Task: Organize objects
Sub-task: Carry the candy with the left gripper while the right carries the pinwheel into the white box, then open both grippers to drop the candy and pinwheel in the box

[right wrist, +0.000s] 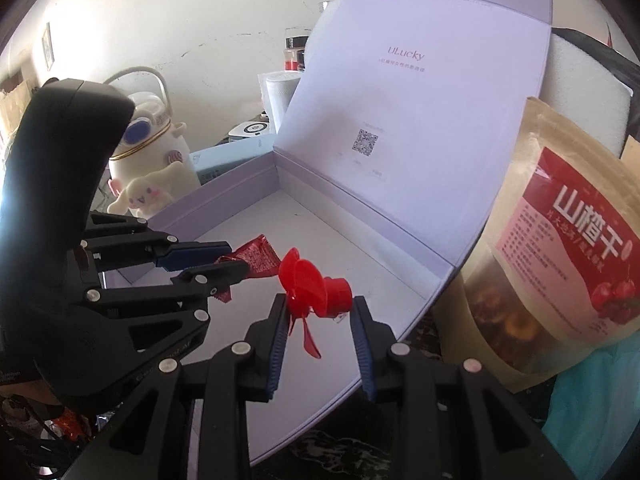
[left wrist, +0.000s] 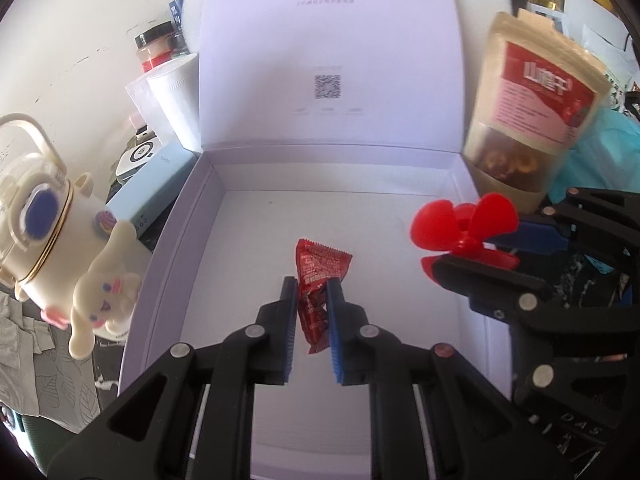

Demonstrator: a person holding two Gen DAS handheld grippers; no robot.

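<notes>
A: What writing can be read?

B: The raised lid of the lilac box (left wrist: 176, 240) reads "uLucky" above a QR code. The kraft snack pouch (right wrist: 560, 280), just right of the box, shows 山楂干 on its red label.

A: How many things are held?

B: Two. The left claw (left wrist: 311, 292) is clamped on one red candy wrapper (left wrist: 318, 280) above the box floor. The right claw (right wrist: 318, 312) grips one red propeller fan (right wrist: 310, 284) over the box's right part.

A: And around the box?

B: Left of it stand a cream bottle (left wrist: 44, 216) with a white plush dog (left wrist: 106, 292), a pale blue carton (left wrist: 154, 192) and a white roll (left wrist: 172, 100); jars behind are partly hidden by the lid.
</notes>
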